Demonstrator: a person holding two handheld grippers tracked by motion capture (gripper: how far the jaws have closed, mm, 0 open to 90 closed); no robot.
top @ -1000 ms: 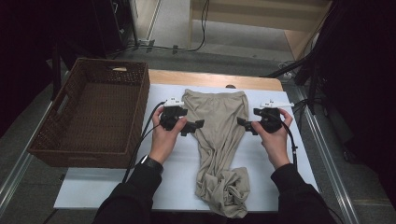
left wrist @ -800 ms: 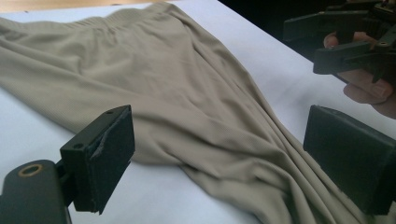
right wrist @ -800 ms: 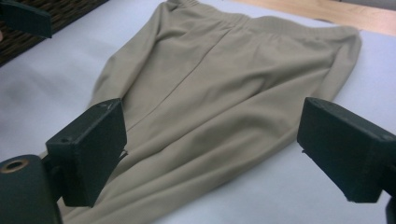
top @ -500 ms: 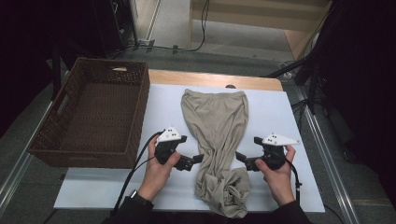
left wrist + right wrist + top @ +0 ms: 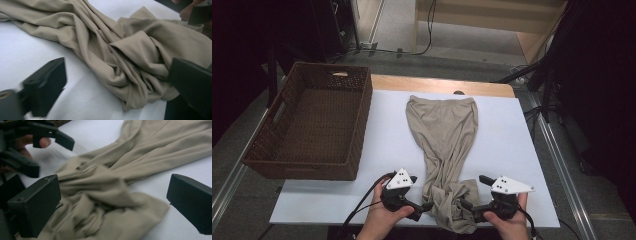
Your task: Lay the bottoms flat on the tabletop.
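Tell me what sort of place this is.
Probably a lab or workshop data-recording bench: a white-covered table with a beige garment and wicker basket, cables on the floor behind it.

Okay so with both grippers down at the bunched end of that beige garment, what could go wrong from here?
The beige garment is crumpled into layered folds at its near end, so the open left gripper and right gripper might each pinch several layers or uneven spots. That bunch also lies close to the near edge of the white table and could slide off.

Basket (image 5: 312, 125) blocks left; board (image 5: 512, 135) free right of cloth (image 5: 444, 135).
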